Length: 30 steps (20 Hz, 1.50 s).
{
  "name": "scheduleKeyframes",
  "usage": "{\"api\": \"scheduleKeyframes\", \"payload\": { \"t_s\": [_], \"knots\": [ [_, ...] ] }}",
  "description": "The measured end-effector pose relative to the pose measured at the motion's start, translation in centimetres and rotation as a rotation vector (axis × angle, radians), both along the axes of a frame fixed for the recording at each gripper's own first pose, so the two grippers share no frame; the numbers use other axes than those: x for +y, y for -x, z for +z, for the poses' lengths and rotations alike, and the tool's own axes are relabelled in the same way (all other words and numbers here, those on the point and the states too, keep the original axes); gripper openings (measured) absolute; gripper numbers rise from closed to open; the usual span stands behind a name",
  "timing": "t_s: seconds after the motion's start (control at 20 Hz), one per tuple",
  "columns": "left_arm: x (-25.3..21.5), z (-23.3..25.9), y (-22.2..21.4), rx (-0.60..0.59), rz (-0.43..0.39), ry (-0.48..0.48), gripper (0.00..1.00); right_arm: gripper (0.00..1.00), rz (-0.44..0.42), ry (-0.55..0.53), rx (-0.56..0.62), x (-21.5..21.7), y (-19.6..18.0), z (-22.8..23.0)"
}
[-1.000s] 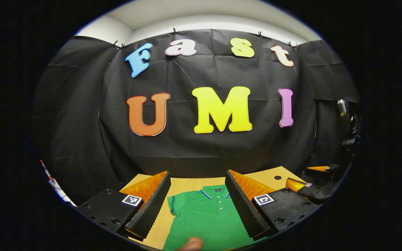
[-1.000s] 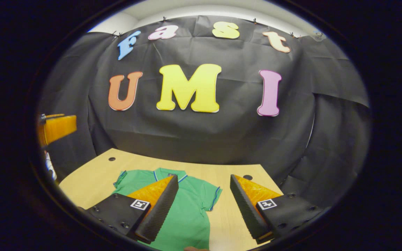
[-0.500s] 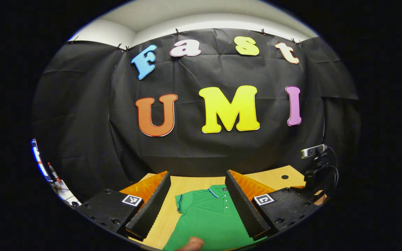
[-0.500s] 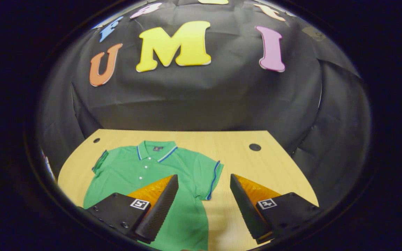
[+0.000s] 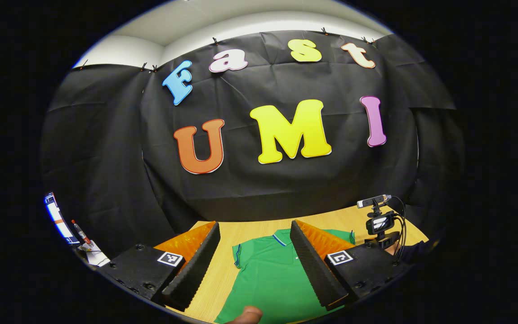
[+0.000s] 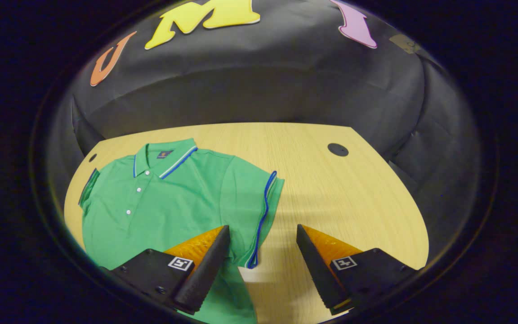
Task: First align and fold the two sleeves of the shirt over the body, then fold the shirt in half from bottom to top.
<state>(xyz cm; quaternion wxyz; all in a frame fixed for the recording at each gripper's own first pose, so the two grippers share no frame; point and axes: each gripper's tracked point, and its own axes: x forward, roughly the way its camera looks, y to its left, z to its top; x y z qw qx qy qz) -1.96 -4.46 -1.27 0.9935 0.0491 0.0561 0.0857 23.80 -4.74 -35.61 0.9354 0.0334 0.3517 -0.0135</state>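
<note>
A green polo shirt (image 6: 169, 198) with blue-and-white trim lies flat, front up, on the wooden table (image 6: 331, 189), collar toward the back wall. In the right gripper view its right sleeve (image 6: 259, 202) spreads out just ahead of my right gripper (image 6: 262, 234), which hangs open above the sleeve's hem with nothing between its fingers. In the left gripper view the shirt (image 5: 268, 279) lies under my left gripper (image 5: 255, 234), which is open and empty over the collar and the left sleeve (image 5: 237, 255).
A small camera on a stand (image 5: 378, 220) with cables sits at the table's right side in the left gripper view. A round cable hole (image 6: 337, 149) marks the table's far right. A fingertip (image 5: 246, 314) shows at the bottom edge.
My right gripper has tilted down and moved in over the shirt's right sleeve. My left gripper has turned a little, so the shirt sits more to the right between its fingers.
</note>
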Motion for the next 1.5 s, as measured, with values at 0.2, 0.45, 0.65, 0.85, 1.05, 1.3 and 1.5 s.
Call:
{"api": "scheduleKeyframes", "payload": {
  "t_s": [0.2,0.45,0.65,0.85,1.05,1.3,1.5],
  "knots": [
    [0.2,-0.9,0.0,0.030,0.018,0.029,1.00,0.80,-0.005,0.010,0.034,-0.2,-0.4,-1.1],
    [0.2,-2.0,-0.2,0.063,0.016,0.031,1.00,0.37,-0.025,-0.036,0.047,0.1,-0.7,-1.1],
    [0.4,-2.8,-0.5,0.088,0.017,0.035,1.00,0.11,-0.013,-0.056,0.043,0.2,-1.0,-1.2],
    [0.7,-3.8,-0.6,0.113,0.022,0.057,1.00,0.06,-0.007,-0.095,0.047,0.3,-1.1,-1.1],
    [1.4,-4.3,-0.5,0.126,0.037,0.067,1.00,0.02,0.004,-0.123,0.040,-0.1,-1.1,-0.6],
    [2.0,-4.6,-0.6,0.132,0.054,0.083,1.00,0.02,0.059,-0.068,-0.040,0.1,-1.2,2.1],
    [2.1,-4.5,-0.4,0.123,0.060,0.095,1.00,0.02,0.156,0.020,-0.101,1.7,-1.1,3.8]
  ]
}}
